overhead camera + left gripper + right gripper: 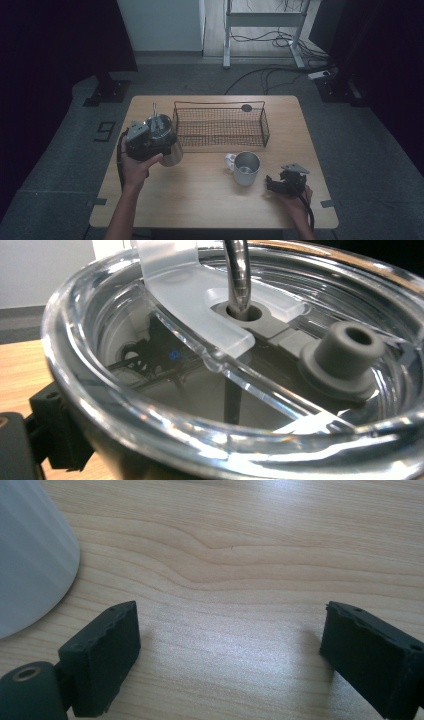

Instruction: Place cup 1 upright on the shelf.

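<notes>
Meanwhile, left tool (150, 136) clamped on steel tumbler (167, 145) above table (200, 195) — right tool (272, 184) low, jaws apart.

A dark marking (104, 131) shaped like the numeral 9 is lying on the grey floor (60, 150), at nine o'clock from the bench (210, 200); nothing else is showing readable text.

tumbler (167, 142) left of basket (220, 125), mug (246, 168) before

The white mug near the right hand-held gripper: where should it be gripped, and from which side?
Grip the mug by its rim wall, from above or the right. It stands upright and open-topped, its handle points left, away from the right hand-held gripper, whose jaws stand apart.
</notes>
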`<state>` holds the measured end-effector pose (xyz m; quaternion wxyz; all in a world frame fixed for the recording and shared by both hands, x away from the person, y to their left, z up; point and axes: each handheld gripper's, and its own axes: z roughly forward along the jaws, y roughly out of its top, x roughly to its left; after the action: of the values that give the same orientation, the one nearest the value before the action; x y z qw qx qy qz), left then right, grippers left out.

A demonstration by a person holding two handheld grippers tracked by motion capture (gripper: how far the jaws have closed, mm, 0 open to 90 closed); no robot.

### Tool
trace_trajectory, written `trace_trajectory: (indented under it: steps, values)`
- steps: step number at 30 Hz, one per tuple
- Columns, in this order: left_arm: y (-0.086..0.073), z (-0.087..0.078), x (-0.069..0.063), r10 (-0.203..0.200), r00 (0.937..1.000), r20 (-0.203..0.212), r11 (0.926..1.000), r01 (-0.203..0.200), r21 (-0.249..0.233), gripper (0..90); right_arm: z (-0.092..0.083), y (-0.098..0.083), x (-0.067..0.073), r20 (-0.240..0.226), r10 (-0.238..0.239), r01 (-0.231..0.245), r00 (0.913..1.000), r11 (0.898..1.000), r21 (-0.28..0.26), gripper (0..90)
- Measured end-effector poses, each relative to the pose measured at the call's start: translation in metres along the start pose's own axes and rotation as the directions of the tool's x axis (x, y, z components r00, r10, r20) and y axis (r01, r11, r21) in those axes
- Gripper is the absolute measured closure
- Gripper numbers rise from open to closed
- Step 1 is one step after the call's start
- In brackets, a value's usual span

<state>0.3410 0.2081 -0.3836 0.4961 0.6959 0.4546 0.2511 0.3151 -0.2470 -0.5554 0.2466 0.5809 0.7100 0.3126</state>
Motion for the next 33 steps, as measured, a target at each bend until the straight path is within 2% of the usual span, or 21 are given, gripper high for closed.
trace_trajectory:
  steps: [14,20,33]
  values:
    - [0.013,0.005,-0.009,0.027,0.9996,0.002,0.9996,-0.027,0.007,3.7,0.000,0.000,0.000,-0.001,-0.001,0.001,1.0000,1.000,-0.001,9.0]
    - [0.017,0.008,-0.011,0.023,0.9997,0.002,0.9997,-0.023,0.005,3.7,0.000,0.000,0.000,-0.001,-0.001,0.001,1.0000,1.000,-0.001,9.0]
    - [0.029,0.012,-0.019,0.054,0.9986,0.004,0.9986,-0.054,0.005,3.7,0.000,0.000,0.000,-0.002,-0.003,0.003,1.0000,1.000,0.002,9.0]
